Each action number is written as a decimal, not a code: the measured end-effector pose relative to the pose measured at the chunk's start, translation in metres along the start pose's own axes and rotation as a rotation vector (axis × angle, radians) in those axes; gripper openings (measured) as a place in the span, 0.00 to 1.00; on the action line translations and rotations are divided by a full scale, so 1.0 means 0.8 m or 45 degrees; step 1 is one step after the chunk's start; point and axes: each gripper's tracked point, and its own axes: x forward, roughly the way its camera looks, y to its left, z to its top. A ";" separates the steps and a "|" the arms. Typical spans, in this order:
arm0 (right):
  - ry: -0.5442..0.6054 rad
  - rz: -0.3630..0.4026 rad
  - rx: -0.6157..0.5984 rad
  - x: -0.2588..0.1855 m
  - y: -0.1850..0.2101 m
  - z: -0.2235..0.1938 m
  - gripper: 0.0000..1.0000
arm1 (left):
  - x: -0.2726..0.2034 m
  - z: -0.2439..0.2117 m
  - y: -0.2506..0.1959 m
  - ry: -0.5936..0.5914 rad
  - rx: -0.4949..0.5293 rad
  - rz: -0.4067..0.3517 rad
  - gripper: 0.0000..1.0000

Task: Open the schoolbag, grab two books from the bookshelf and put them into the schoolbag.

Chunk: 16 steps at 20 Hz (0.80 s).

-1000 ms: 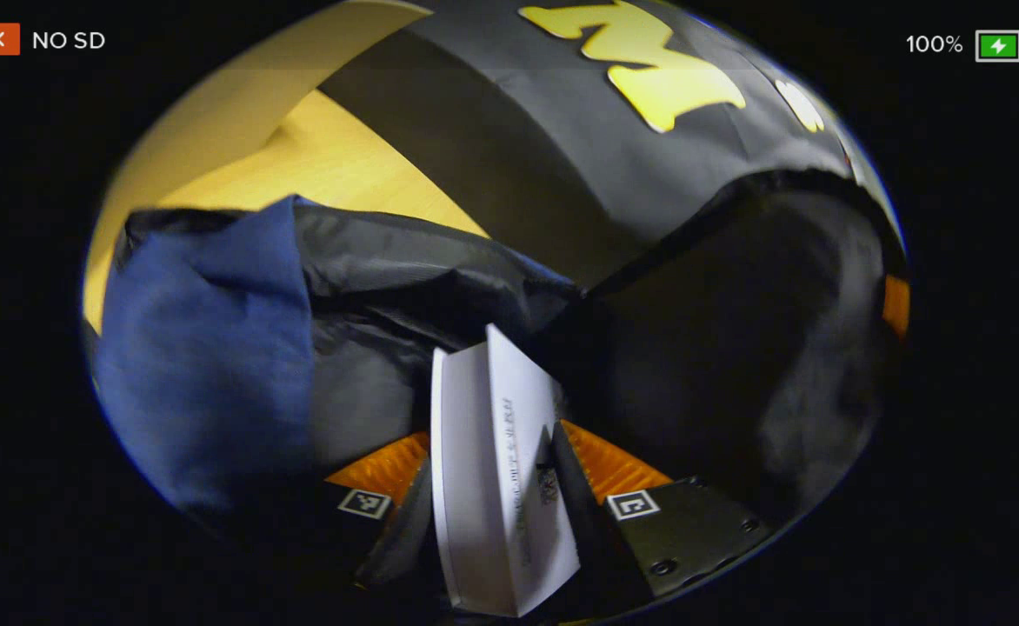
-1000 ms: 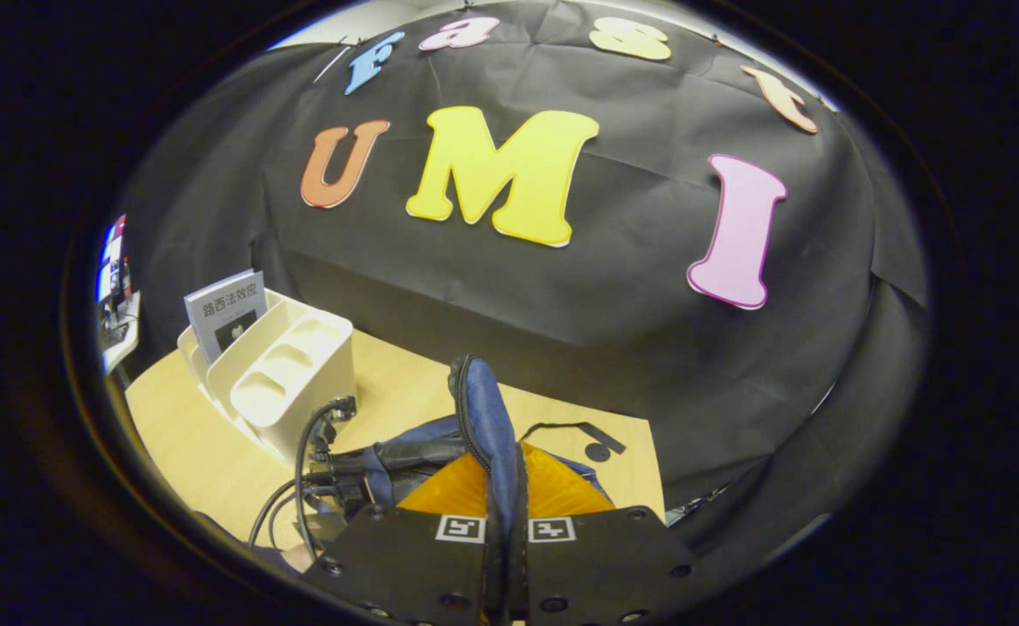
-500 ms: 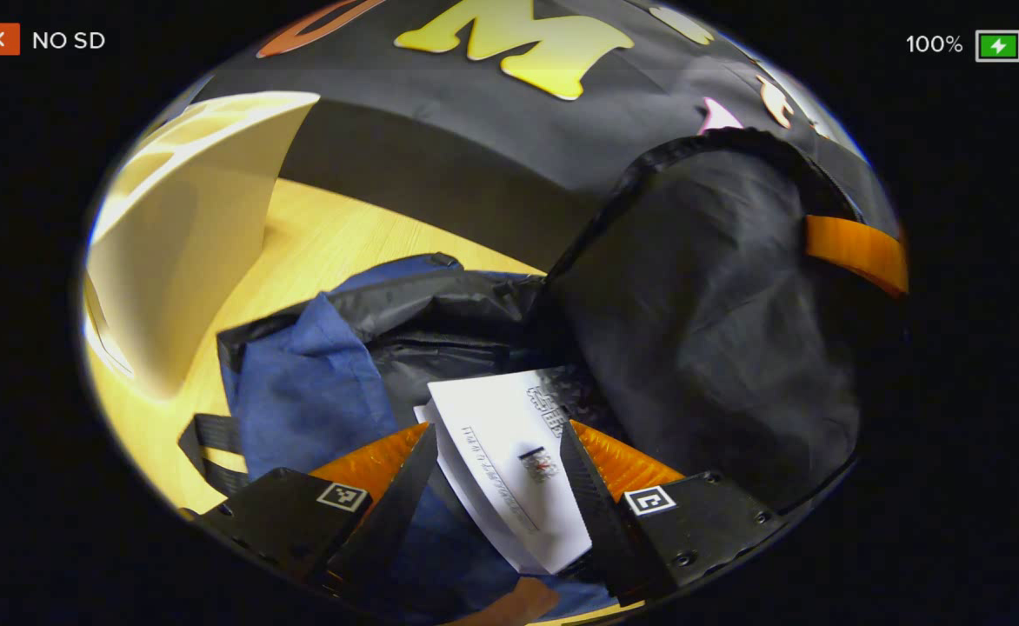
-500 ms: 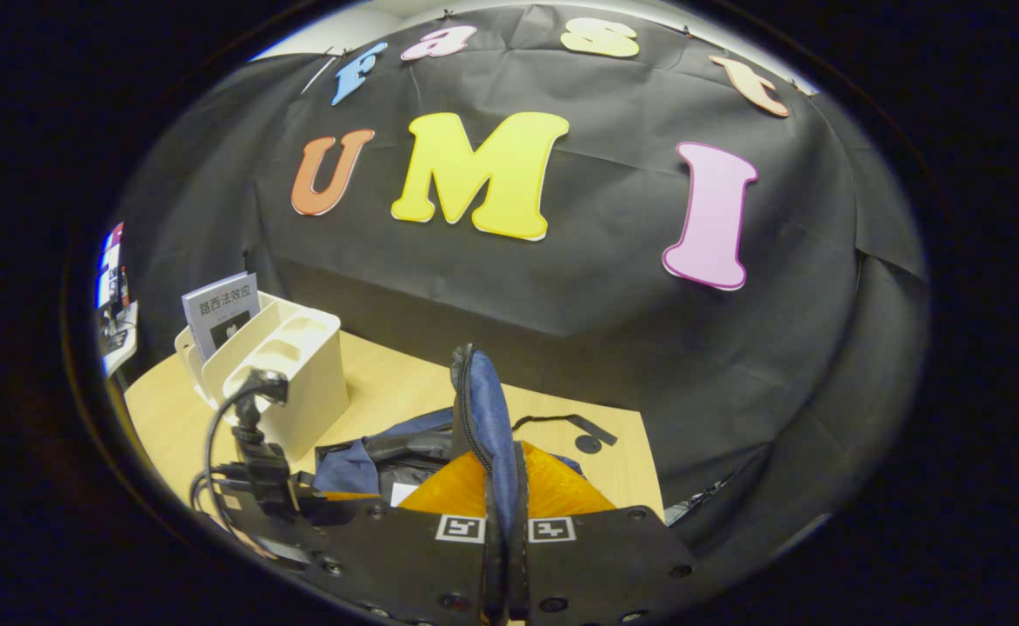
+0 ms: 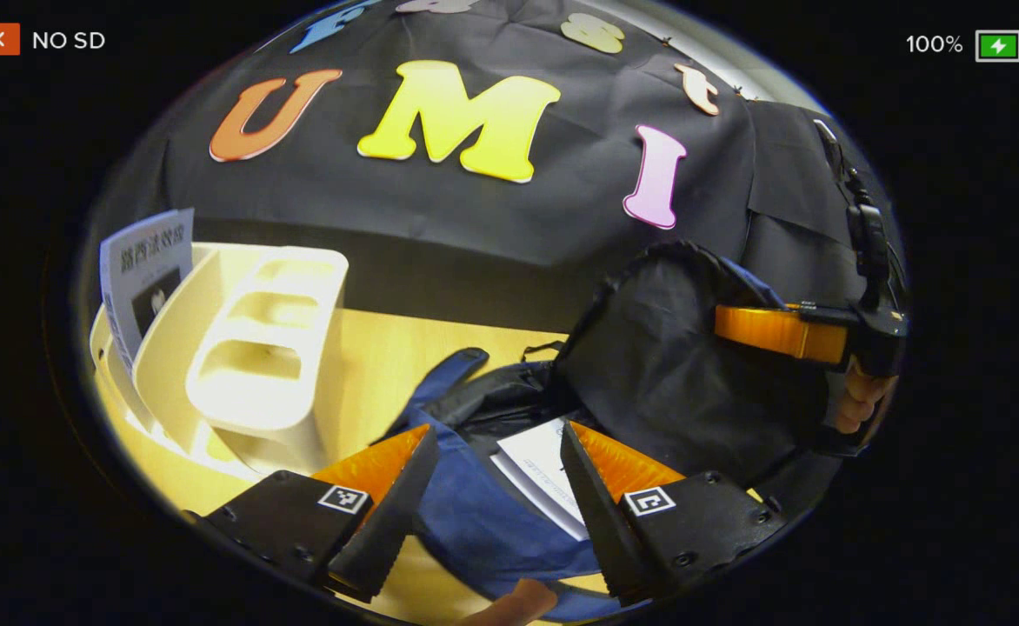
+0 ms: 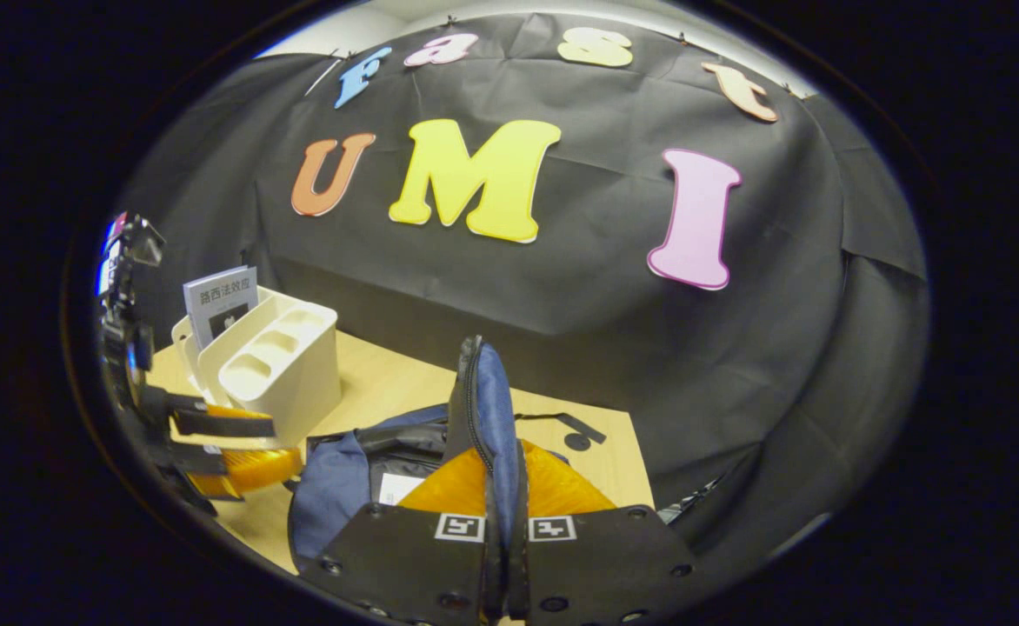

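Observation:
The blue schoolbag (image 5: 475,522) lies open on the wooden table (image 5: 379,356). A white book (image 5: 537,469) rests inside its black lining. My left gripper (image 5: 496,435) hovers open just above the bag's mouth, with nothing between its fingers. My right gripper (image 6: 501,474) is shut on the raised bag flap (image 6: 485,409), holding it upright; it shows at the right in the left gripper view (image 5: 783,333). A white bookshelf (image 5: 257,348) stands to the left with one grey book (image 5: 146,265) upright in it.
A hand (image 5: 857,400) holds the right gripper at the far right edge. In the right gripper view the left gripper (image 6: 214,439) sits between the bookshelf (image 6: 275,374) and the schoolbag (image 6: 336,487). Black cloth walls close off the table's back.
My left gripper let go of the white book, which now lies in the bag, and drew back up and out. The right gripper kept its hold on the flap.

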 end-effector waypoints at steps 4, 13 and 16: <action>-0.012 0.010 0.037 -0.004 -0.001 -0.017 0.04 | -0.031 0.027 0.041 -0.064 0.129 0.090 0.90; -0.019 0.024 0.008 -0.009 0.015 -0.035 0.04 | -0.093 0.112 0.158 -0.090 0.236 0.334 0.98; -0.022 0.028 0.014 -0.011 0.018 -0.038 0.04 | -0.107 0.151 0.212 -0.075 0.244 0.447 0.98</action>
